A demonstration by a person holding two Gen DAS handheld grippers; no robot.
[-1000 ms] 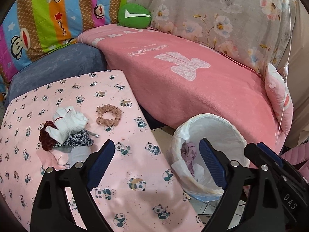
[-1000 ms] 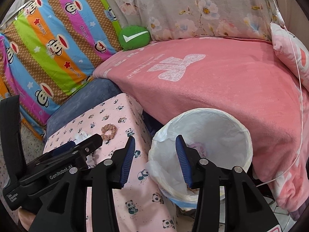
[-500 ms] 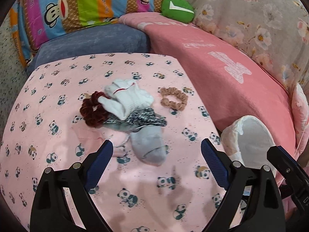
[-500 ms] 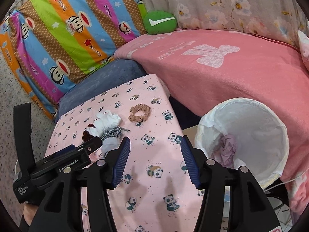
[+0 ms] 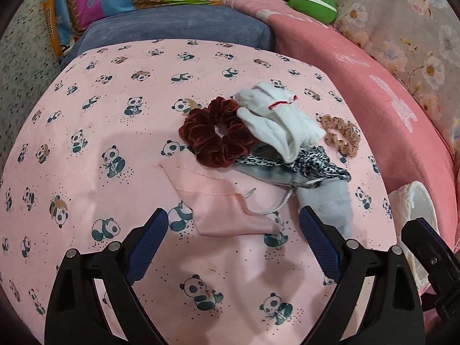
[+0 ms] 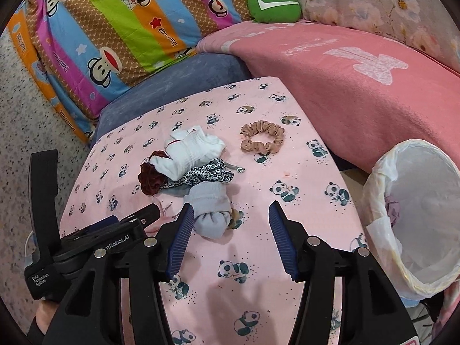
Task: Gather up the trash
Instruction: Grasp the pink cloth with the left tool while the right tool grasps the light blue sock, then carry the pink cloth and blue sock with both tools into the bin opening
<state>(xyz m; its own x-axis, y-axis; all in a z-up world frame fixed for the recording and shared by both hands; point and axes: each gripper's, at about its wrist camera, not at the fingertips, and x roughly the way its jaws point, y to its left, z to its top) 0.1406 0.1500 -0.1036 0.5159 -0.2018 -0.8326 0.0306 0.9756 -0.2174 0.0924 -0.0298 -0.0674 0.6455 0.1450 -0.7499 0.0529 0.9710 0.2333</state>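
Pink cloth w/ a panda print [image 5: 86, 109] is seen spread over the desk in the left wrist view. A small heap of things is laid near its middle: a dark red scrunchie [image 5: 214, 132], a white sock [image 5: 276, 118] resting partly on it, a leopard-print strip [image 5: 304, 162] below the sock, a grey sock [image 5: 330, 201], and a flat pink cloth piece [image 5: 218, 201] at the near side. A beige scrunchie [image 5: 340, 135] is placed apart, to the right of the heap. The left tool [image 5: 233, 238] is held above the desk, jaws wide apart, nothing gripped; the pink cloth piece is seen between its blue pads [image 5: 146, 244]. A part of the bin [image 5: 414, 198] is visible at the right edge.

In the right wrist view, the right tool [image 6: 228, 238] is held open and empty; its jaws have just been opening. The grey sock [image 6: 211, 207] is found just beside its left pad, not pressed. The beige scrunchie [image 6: 263, 138] lies further away. The bin w/ a white liner [image 6: 382, 201] stands off the desk at the right, w/ a crumpled purple item [image 6: 392, 210] inside. The left tool [image 6: 115, 227] is visible at the lower left.
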